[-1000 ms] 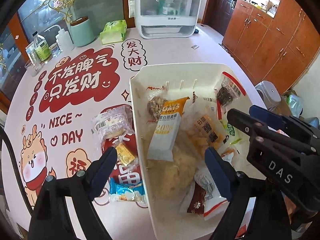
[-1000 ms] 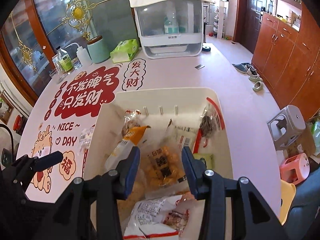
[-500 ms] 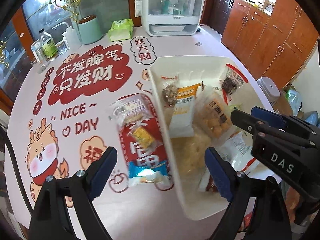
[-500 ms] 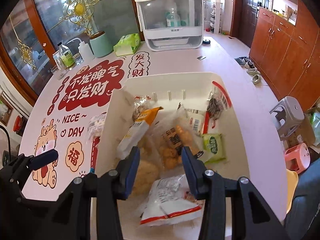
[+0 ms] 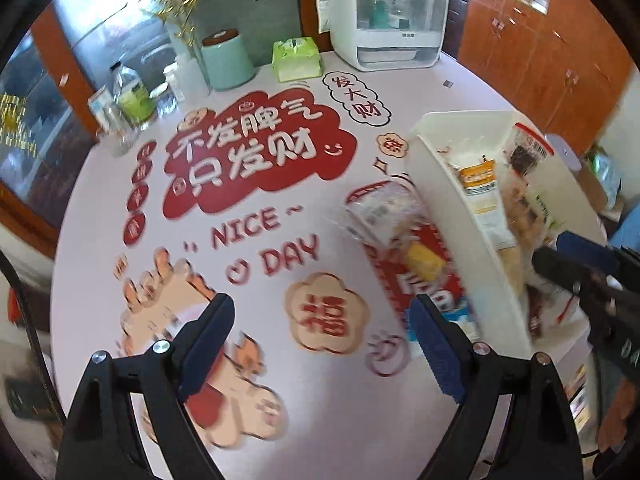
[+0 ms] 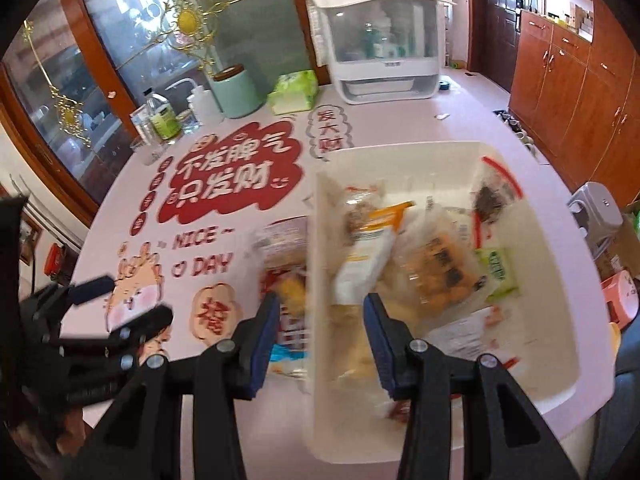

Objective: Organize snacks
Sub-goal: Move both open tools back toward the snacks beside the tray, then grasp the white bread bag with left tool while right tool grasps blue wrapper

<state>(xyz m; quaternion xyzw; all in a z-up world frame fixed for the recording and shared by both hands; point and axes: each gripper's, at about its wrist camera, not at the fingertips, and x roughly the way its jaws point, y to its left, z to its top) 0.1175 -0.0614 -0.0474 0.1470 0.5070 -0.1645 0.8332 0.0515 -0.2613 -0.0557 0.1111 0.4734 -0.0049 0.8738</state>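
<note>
Left gripper (image 5: 320,344): fingers spread wide with nothing between them, hovering above the printed tablecloth (image 5: 256,160) near the table's front edge; the loose snacks lie just beyond its right fingertip (image 5: 434,332).
Right gripper (image 6: 320,332): fingers parted and empty, straddling the left wall of the white bin (image 6: 520,368); the left fingertip (image 6: 264,332) is over the table, the other over the bin's contents.
Loose snacks: a blue-and-white packet (image 5: 460,320), a yellow-wrapped piece (image 5: 424,262) and a clear bag with a white label (image 5: 380,216) lie in a row on the cloth, just beside the bin's left wall.
White bin: sits toward the table's right edge, piled with packets, among them an orange-topped white pouch (image 6: 372,248), a clear bag of golden pieces (image 6: 444,276) and a small green packet (image 6: 498,268).
Far edge: a mint canister (image 6: 236,92), a green tissue pack (image 5: 296,60), a water bottle (image 5: 132,96) and a white lidded cabinet (image 6: 380,44).
</note>
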